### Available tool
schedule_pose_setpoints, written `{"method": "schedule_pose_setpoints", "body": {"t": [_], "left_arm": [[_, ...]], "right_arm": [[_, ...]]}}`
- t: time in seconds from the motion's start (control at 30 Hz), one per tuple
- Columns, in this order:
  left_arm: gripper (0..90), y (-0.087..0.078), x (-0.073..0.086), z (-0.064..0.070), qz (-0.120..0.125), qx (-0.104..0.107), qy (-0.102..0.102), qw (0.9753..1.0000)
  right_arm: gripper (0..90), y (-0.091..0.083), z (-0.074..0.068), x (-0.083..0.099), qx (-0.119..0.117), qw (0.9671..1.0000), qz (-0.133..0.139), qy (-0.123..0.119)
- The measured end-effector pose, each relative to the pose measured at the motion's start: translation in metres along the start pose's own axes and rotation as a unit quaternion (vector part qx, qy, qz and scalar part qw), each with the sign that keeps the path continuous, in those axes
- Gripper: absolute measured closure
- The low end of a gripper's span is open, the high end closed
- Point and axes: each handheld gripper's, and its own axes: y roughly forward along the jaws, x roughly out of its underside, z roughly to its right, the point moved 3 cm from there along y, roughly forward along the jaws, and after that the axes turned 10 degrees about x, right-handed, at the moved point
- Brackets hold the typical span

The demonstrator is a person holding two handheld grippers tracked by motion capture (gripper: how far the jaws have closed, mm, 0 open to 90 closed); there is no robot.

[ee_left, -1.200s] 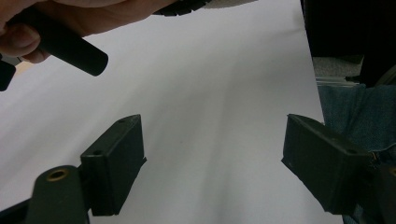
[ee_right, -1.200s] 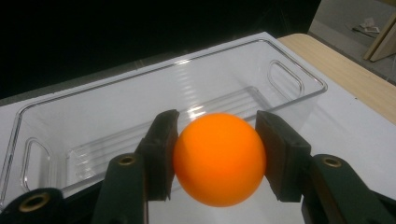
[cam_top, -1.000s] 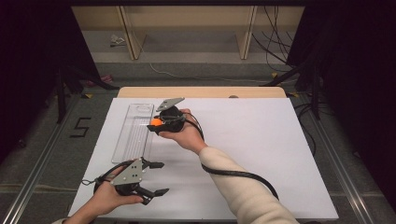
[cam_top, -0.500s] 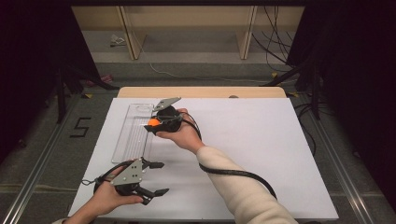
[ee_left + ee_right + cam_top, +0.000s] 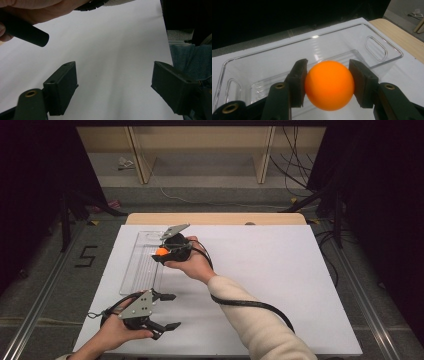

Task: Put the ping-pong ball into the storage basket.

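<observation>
The right gripper (image 5: 159,255) clamps an orange ball (image 5: 329,85) between its two black jaws, one jaw pressed against each side of the ball. In the high view the ball (image 5: 162,251) is held above the near long edge of a clear plastic tray (image 5: 141,265), which lies on the left part of the white table surface (image 5: 280,285). In the right gripper view the tray (image 5: 249,72) sits just beyond the ball; its ribbed floor and the slot handles at both ends are visible, and no brand or label can be read on the ball or the tray. The left gripper (image 5: 165,311) rests low near the front left corner of the table, held in the person's left hand (image 5: 115,335), with its jaws spread wide apart and nothing between them. The only legible writing is a dark numeral "5" (image 5: 86,256) marked on the grey floor to the left of the table. A black cable (image 5: 250,305) trails from the right gripper across the person's sleeve.
</observation>
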Motion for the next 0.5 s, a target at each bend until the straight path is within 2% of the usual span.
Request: {"method": "schedule_pose_setpoints", "body": {"t": [0.5], "left_arm": [[20.1, 0.0001, 0.0001, 0.0002, 0.000, 0.000, 0.001, 1.0000]], "right_arm": [[51.3, 0.0090, -0.0071, -0.0021, -0.011, 0.9999, -0.006, -0.006]]}}
